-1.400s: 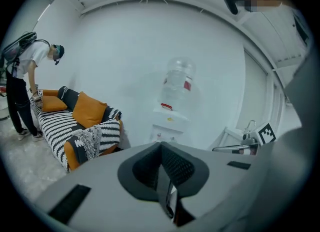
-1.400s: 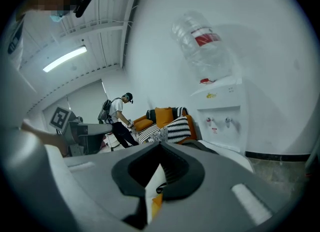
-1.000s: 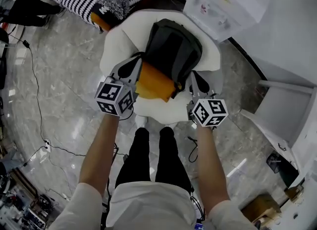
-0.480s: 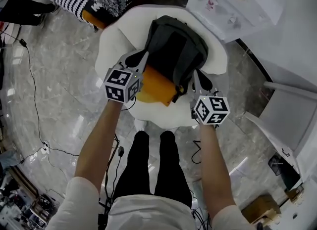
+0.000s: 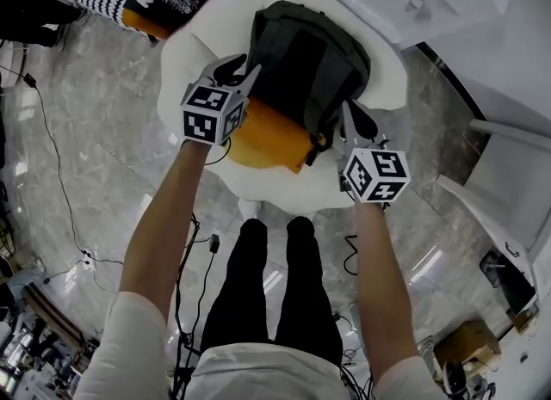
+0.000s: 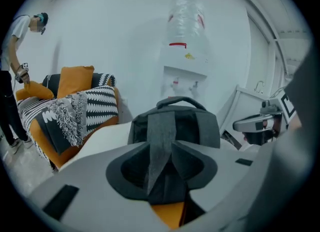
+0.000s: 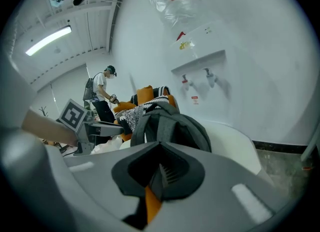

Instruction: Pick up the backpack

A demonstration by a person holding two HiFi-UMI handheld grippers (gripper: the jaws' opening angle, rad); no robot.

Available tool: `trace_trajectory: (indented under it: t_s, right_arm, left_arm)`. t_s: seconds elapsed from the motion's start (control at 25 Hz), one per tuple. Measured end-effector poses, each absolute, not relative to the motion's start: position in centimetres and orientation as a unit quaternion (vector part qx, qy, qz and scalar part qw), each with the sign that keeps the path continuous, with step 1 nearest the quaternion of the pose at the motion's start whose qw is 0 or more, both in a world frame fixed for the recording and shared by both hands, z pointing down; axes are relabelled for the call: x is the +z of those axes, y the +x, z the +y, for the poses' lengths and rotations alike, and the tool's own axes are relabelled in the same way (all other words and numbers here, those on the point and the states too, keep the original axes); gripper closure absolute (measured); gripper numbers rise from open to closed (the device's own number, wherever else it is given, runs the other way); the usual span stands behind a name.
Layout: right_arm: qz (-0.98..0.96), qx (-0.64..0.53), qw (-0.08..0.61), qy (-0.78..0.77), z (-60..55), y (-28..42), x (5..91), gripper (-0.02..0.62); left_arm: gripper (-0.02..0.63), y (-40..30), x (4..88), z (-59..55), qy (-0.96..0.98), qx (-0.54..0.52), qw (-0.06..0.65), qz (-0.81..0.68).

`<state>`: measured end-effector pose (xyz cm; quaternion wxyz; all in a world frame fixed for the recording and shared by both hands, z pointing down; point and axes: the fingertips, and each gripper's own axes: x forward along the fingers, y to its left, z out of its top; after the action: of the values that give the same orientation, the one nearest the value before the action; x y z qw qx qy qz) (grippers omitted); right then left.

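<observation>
The backpack (image 5: 310,54) stands upright in the chair (image 5: 182,67), offering its strap (image 6: 161,136): the left hand-held gripper (image 5: 239,70), jaws just opening, straddles it, while the right hand-held gripper (image 5: 353,114) is pressed together

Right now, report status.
Left gripper jaws just opening, strap between them; right gripper shut. Backpack on white chair. Orange cushion against it.

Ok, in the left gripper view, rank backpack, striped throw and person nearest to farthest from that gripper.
1. backpack, centre: its strap sits in the left gripper, whose jaws have just been opening.
2. striped throw, left.
3. person, far left.
</observation>
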<state>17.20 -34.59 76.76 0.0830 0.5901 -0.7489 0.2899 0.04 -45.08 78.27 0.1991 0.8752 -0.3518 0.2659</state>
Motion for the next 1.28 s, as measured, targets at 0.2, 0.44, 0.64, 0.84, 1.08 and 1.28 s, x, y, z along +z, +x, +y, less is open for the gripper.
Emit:
trace_trajectory:
  t_s: [0.2,0.44,0.64,0.84,1.08,1.28]
  right_arm:
    - [-0.742,0.294,0.082,0.597,-34.8,17.1,78.5,0.554]
    - [-0.746,0.286,0.090,0.595,-36.1,16.3,79.3,0.497]
    - [-0.744,0.285,0.101,0.596,-37.1,16.4,80.1,0.439]
    - [-0.747,0.289,0.117,0.588,-37.6,16.2,81.4,0.408]
    - [-0.750,0.287,0.117,0.584,-37.8,16.0,81.8,0.402]
    - [-0.754,0.288,0.113,0.579,-37.8,15.4,81.8,0.434]
  left_arm:
    - [0.423,0.7,80.8,-46.7,0.873,0.287,0.200,-0.340]
    - [0.390,1.3,82.5,-47.4,0.876,0.303,0.203,-0.316]
    - [0.388,1.6,83.2,-47.6,0.877,0.313,0.202,-0.305]
    - [0.388,2.2,83.9,-47.5,0.880,0.318,0.202,-0.290]
    - [0.406,3.2,84.4,-46.9,0.886,0.326,0.196,-0.265]
    - [0.444,3.2,84.2,-46.3,0.888,0.318,0.203,-0.263]
